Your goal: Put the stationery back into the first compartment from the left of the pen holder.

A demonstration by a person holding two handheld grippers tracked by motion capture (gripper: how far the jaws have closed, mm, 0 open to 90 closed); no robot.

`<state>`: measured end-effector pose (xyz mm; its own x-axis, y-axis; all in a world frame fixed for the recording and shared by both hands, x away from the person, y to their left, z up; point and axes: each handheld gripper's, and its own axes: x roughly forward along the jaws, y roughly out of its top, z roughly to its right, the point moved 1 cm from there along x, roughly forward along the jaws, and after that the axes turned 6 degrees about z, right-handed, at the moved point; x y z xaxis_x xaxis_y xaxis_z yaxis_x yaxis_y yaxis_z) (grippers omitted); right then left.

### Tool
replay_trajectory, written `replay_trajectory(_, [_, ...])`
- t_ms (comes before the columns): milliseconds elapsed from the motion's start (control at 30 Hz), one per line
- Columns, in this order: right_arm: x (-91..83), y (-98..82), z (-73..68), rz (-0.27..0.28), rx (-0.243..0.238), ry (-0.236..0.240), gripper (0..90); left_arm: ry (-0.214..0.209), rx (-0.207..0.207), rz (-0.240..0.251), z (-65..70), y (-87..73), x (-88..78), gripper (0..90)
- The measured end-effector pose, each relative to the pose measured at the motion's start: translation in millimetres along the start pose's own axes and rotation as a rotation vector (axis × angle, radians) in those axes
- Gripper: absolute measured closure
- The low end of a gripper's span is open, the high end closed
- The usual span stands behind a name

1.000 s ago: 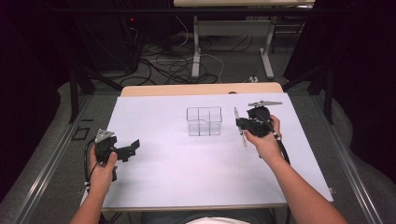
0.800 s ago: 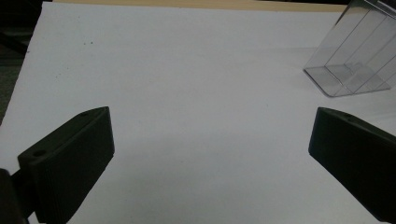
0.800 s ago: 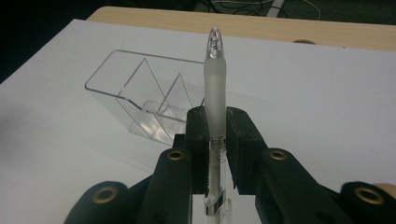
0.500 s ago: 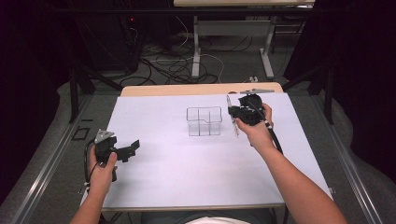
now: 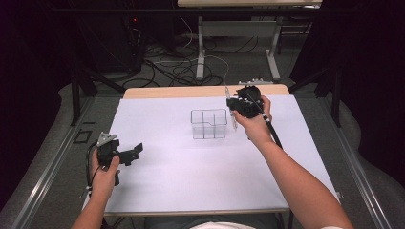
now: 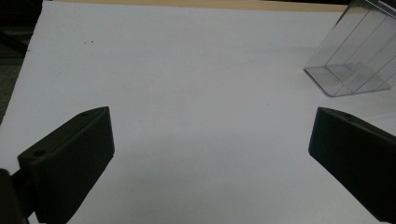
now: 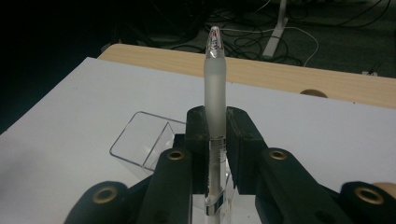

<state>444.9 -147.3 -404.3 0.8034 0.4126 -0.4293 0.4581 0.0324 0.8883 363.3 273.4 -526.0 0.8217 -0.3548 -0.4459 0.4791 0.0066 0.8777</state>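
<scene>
the left tongs (image 5: 135,151) sit spread wide and empty over the near left of the white worktop (image 5: 181,181). farther off, the right tongs (image 7: 217,135) pinch a frosted pen (image 7: 215,88) upright, and just beyond and left of them stands the clear divided box (image 5: 208,123).

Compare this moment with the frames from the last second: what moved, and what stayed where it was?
The right gripper, its jaws shut on the pen throughout, moved toward the table's far edge and a little left, ending beside the far right corner of the clear organizer. The left gripper stayed put near the table's left edge, jaws open. The organizer did not move.
</scene>
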Motion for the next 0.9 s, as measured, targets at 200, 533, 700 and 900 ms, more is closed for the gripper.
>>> replay_trajectory(200, [7.1, 7.3, -7.9, 0.009, -0.017, -0.003, 79.9, 0.000, 0.003, -0.001, 0.1, 0.2, -0.4, 0.2])
replay_trajectory(533, [22.0, 15.7, -24.2, 0.014, -0.055, -0.009, 79.9, -0.001, 0.001, 0.009, 0.2, 0.3, 0.0, 0.2])
replay_trajectory(700, [30.5, 18.0, -29.5, 0.013, -0.058, -0.015, 79.9, -0.003, 0.001, 0.009, 0.5, 0.3, 0.0, 0.2])
replay_trajectory(900, [40.7, 18.5, -31.2, 0.006, -0.042, -0.016, 79.8, -0.007, 0.001, 0.003, 0.3, 0.5, -0.4, 0.2])
